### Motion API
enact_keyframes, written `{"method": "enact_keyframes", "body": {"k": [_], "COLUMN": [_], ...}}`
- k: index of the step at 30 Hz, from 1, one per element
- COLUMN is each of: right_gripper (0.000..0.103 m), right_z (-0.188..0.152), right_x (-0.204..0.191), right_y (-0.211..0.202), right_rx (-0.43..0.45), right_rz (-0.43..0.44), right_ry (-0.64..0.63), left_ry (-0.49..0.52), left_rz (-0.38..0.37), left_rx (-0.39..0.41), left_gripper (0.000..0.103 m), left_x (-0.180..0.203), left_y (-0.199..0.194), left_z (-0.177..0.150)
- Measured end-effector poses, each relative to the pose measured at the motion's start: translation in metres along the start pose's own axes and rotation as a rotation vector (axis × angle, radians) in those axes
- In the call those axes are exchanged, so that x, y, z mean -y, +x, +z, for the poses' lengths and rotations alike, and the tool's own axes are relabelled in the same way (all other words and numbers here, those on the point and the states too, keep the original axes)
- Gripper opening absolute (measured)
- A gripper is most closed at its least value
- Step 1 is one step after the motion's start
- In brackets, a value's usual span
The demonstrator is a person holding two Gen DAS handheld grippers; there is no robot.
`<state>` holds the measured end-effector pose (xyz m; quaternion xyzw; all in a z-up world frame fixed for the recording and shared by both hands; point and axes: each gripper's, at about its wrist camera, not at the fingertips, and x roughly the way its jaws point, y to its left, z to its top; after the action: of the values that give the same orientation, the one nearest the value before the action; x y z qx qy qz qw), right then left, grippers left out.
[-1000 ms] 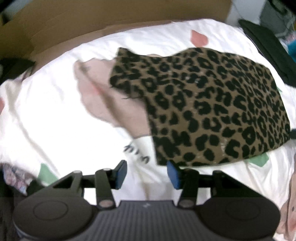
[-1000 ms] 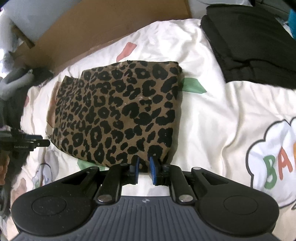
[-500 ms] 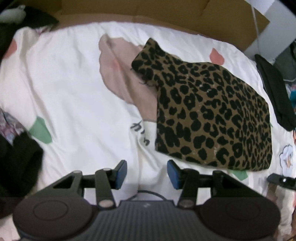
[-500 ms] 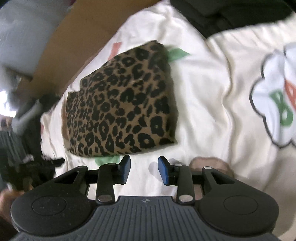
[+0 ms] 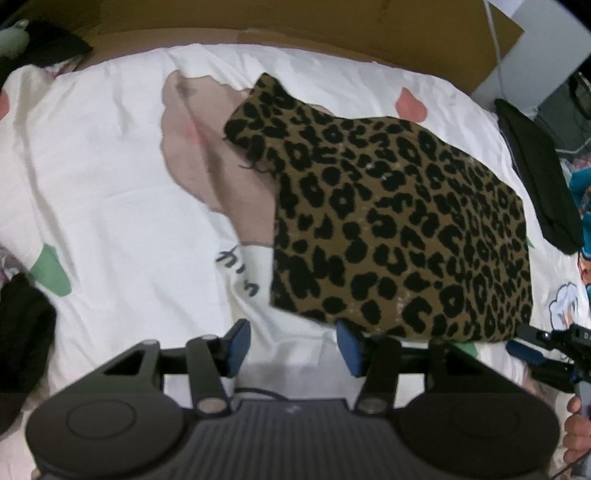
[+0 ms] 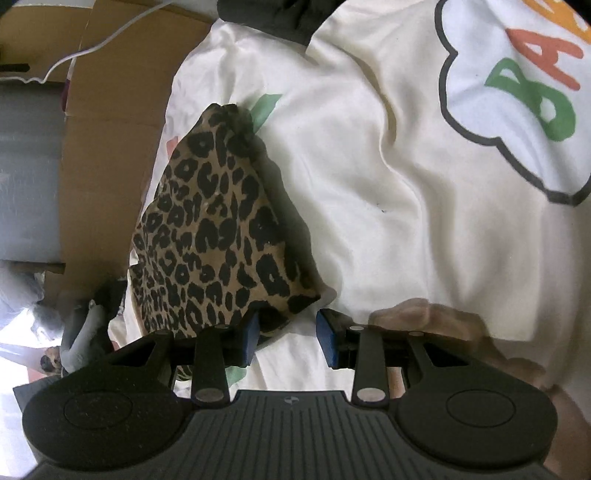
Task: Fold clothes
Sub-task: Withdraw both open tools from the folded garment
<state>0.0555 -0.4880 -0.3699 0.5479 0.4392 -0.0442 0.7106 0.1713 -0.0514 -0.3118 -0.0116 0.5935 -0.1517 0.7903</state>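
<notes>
Two pairs of black tongs with blue pads hang over the bed: the left tongs point(image 5: 290, 345) stand apart and are spreading a little wider, nothing between them but the sheet, one pad just at the near edge of the cloth; the right tongs point(image 6: 286, 334) stand apart too, empty, their left pad touching or just beside the near corner. Beyond them lies the folded brown-and-black leopard-print knit garment point(image 5: 399, 236), flat on the white cartoon-printed bedsheet point(image 5: 122, 206), with a narrower flap jutting out at its far left end. It looks soft, limp and light, with a fuzzy, grippy surface, so I would pinch it at the two near corners through all layers, lest the fold slide open. Farther off sit a pile of black clothing point(image 5: 535, 177) and a brown cardboard sheet point(image 5: 295, 22).
</notes>
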Motion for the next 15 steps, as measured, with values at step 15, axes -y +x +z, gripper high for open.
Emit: {"method": "enact_keyframes", "body": {"k": [15], "right_gripper": [0.009], "right_z": [0.009], "right_x": [-0.017], "right_y": [0.000], "right_rx": [-0.015], "right_rz": [-0.042], "right_ry": [-0.034], "left_ry": [0.025], "left_rz": [0.010], "left_rx": [-0.018], "left_gripper": [0.056], "left_x": [0.008], "left_y": [0.011], "left_z": [-0.002]}}
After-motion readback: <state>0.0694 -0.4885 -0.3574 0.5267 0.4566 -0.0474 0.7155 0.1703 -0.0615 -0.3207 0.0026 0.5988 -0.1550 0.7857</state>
